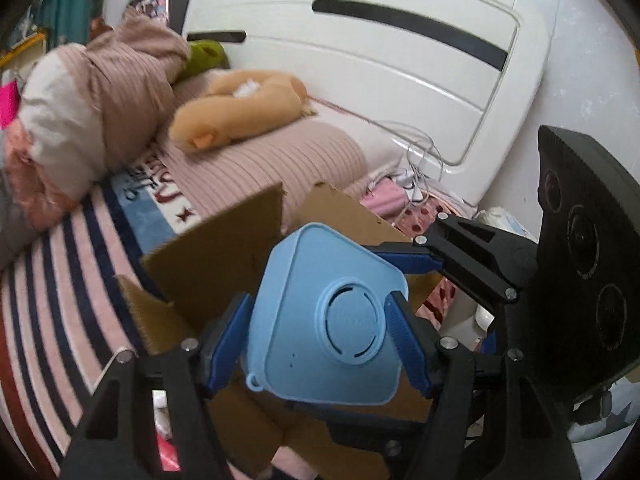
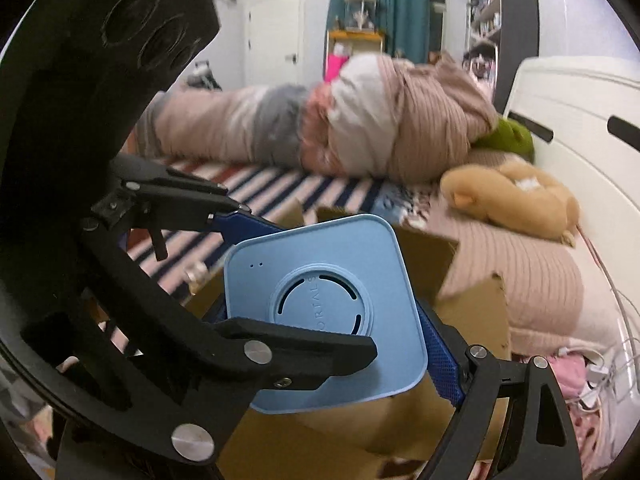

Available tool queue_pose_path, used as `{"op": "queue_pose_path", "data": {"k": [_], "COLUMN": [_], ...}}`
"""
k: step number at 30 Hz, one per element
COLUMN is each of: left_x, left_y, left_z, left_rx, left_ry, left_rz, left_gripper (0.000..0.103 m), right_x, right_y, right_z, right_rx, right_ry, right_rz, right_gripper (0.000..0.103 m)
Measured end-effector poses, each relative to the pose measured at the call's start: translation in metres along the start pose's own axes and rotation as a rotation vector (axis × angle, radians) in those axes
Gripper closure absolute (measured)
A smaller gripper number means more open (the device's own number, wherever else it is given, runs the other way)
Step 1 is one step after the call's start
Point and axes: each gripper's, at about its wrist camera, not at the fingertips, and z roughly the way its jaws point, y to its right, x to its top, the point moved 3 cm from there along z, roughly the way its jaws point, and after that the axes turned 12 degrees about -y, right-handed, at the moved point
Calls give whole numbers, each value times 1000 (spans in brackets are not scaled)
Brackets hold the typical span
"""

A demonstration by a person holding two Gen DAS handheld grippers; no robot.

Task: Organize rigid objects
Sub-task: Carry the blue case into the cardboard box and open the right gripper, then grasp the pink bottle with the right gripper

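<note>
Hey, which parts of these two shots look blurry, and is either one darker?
Left wrist: blue box sharp, bedding pile and plush toy smeared. Right wrist: box crisp, bedding blurred, left side darkened by the other gripper's black body; both bent by fisheye.

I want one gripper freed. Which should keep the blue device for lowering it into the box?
Left, probably. The left hand-held gripper clamps the blue device across its body over the cardboard box; the right hand-held gripper seems to pinch only an edge.

Black linkages, silver screws (image 1: 447,343), blue pads (image 1: 226,344)
</note>
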Motion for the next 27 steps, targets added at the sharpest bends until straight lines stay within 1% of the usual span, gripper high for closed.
{"op": "queue_pose_path", "data": {"k": [3,6,8,10,12,14,19,21,23,25,27], "left_x": [5,8,8,8,5,2,-15,-27,-43,-61,-83], "left_y": [-2,-7,-10,-15,-19,-25,-51,-69,-89,-109,-131], "left_z": [15,25,27,26,17,4,-42,-64,-84,-99,-109], "left_rx": [-5,-1,8,18,34,58,126,170,223,272,303], "left_ry": [-38,-70,-77,-70,-49,-23,61,99,128,149,157], "left_rz": [-6,-16,-27,-35,-40,-50,-91,-129,-169,-209,-256], "left_gripper": [41,41,40,39,34,30,27,25,25,25,25], "right_x": [-5,-15,-18,-21,-23,-23,-14,-6,2,13,22], "right_y": [11,9,9,8,9,9,-5,-19,-40,-66,-88], "right_z": [10,14,18,20,21,20,4,-4,-10,-13,-11], "right_rx": [35,40,21,-3,11,30,60,63,78,111,145], "right_ry": [-57,-101,-139,-151,-157,-148,-83,-46,-11,18,34], "right_rz": [16,24,26,30,37,48,34,3,-34,-68,-97], "right_gripper": [18,19,18,17,14,14,14,14,14,14,17]}}
